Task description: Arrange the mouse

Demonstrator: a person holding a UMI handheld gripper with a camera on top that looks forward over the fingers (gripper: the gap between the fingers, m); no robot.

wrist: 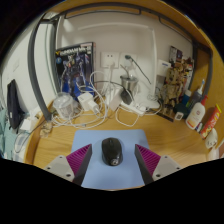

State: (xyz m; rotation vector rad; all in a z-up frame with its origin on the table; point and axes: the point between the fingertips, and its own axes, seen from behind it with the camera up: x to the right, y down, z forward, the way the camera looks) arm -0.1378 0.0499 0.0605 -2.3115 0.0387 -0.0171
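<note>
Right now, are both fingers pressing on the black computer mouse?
No, the black computer mouse rests on the pale blue mouse mat, between the open gripper fingers with gaps either side.

The gripper (pixel 112 160) shows two fingers (pixel 73 163), each a wedge tapering to a blunt tip. Their inner faces carry magenta pads, triangular in outline and flat. Relative to the pads, the outer shells beside them are pale grey-white plastic, with darker grey edging along the lower sides.

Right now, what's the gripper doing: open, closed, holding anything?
Gripper: jaws open, holding nothing. The mouse sits on the mouse pad between them, with a gap on each side.
</note>
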